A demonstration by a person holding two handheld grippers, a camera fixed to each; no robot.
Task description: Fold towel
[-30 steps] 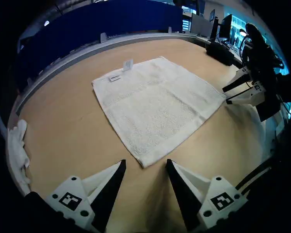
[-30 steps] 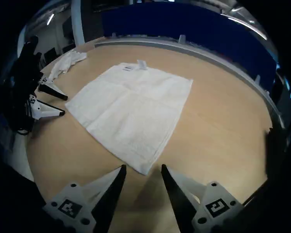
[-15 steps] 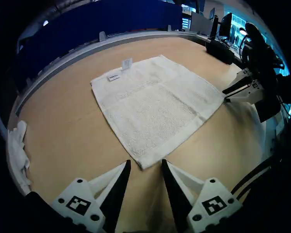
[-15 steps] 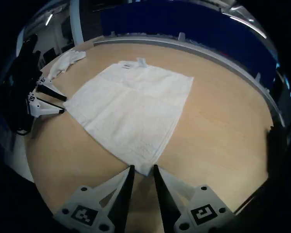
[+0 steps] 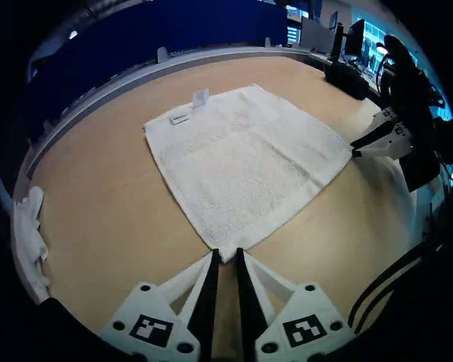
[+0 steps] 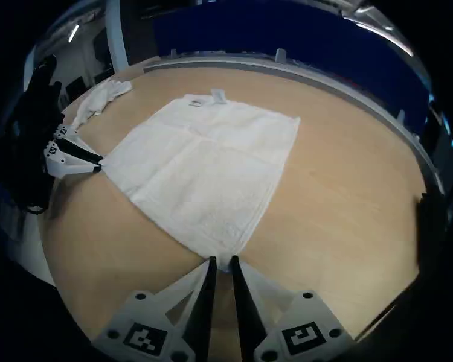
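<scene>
Left gripper view: the left tongs [image 5: 225, 256] are closed on the near corner of the towel [image 5: 244, 157], which lies spread flat on the table [image 5: 106, 199].

Right gripper view: the right tongs [image 6: 221, 262] nip the neighbouring corner, likely so both corners lift together for the fold.

The towel [image 5: 244, 157] is white terry cloth, nubbly and matt. Beneath it the table [image 5: 106, 199] is smooth pale wood, faintly glossy.
</scene>
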